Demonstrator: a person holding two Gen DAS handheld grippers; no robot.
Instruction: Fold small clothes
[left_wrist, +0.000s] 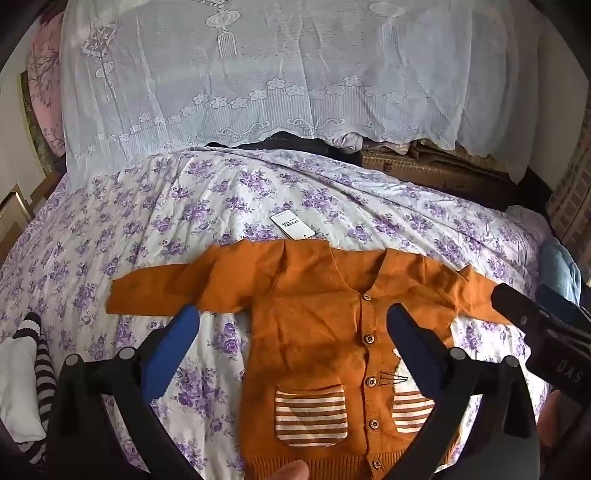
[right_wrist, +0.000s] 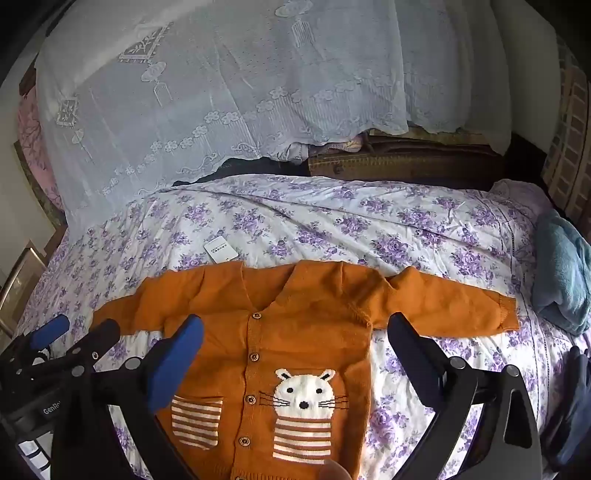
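Note:
A small orange knit cardigan (left_wrist: 314, 314) (right_wrist: 295, 325) lies flat and buttoned on the floral bedspread, both sleeves spread out sideways. It has striped pockets and a white cat face (right_wrist: 304, 391) on its front. My left gripper (left_wrist: 291, 328) hovers open above the cardigan's left half, nothing between its blue pads. My right gripper (right_wrist: 295, 339) hangs open over the cardigan's chest, also with nothing in it. The right gripper's black body (left_wrist: 535, 325) shows at the right edge of the left wrist view; the left gripper (right_wrist: 74, 336) shows at the left edge of the right wrist view.
A white paper tag (left_wrist: 291, 224) (right_wrist: 221, 251) lies just beyond the collar. Black-and-white striped clothing (left_wrist: 33, 362) sits at the left, a teal folded cloth (right_wrist: 565, 273) at the right. White lace fabric (left_wrist: 258, 74) covers a pile behind the bedspread (left_wrist: 110, 229).

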